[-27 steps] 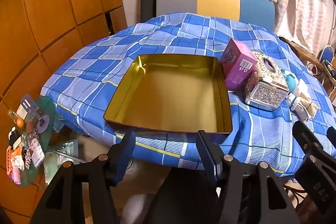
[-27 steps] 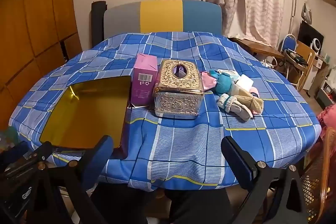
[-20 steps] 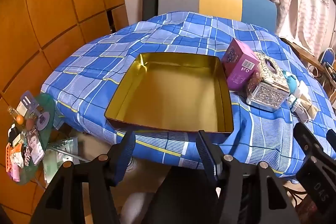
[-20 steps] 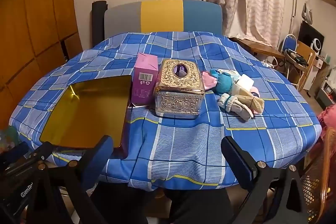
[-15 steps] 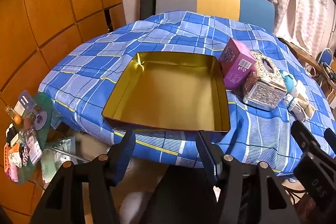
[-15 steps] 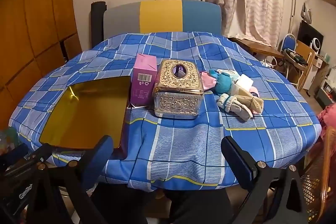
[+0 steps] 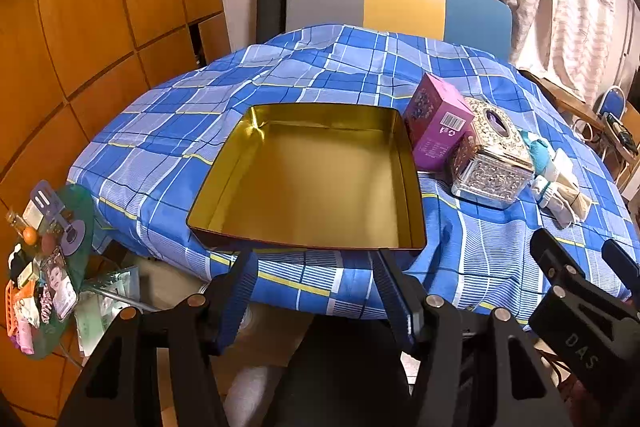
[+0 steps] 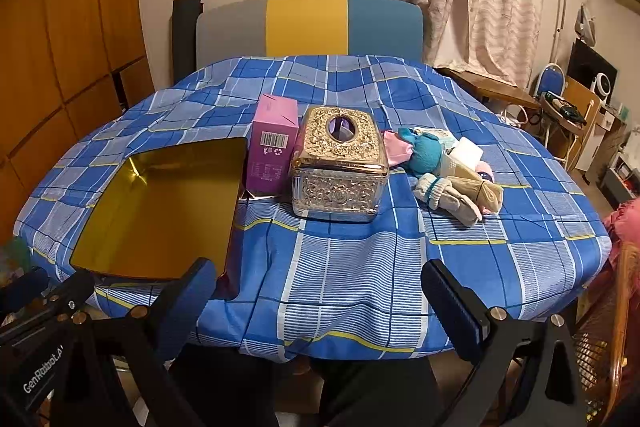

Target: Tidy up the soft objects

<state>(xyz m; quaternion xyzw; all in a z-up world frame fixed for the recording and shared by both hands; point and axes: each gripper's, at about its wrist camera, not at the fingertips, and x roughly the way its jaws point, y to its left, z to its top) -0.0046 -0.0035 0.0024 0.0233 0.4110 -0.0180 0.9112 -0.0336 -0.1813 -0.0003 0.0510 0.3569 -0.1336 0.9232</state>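
Almost nothing has shifted over the last second: both grippers hang just off the near edge of the table, the left gripper facing the gold tin tray and the right gripper facing the ornate tissue box. Each has its jaws spread, the right wider than the left, with nothing between them. A heap of rolled socks lies on the blue plaid cloth beyond the right gripper, to the right of the tissue box and pink carton, well apart from the tray.
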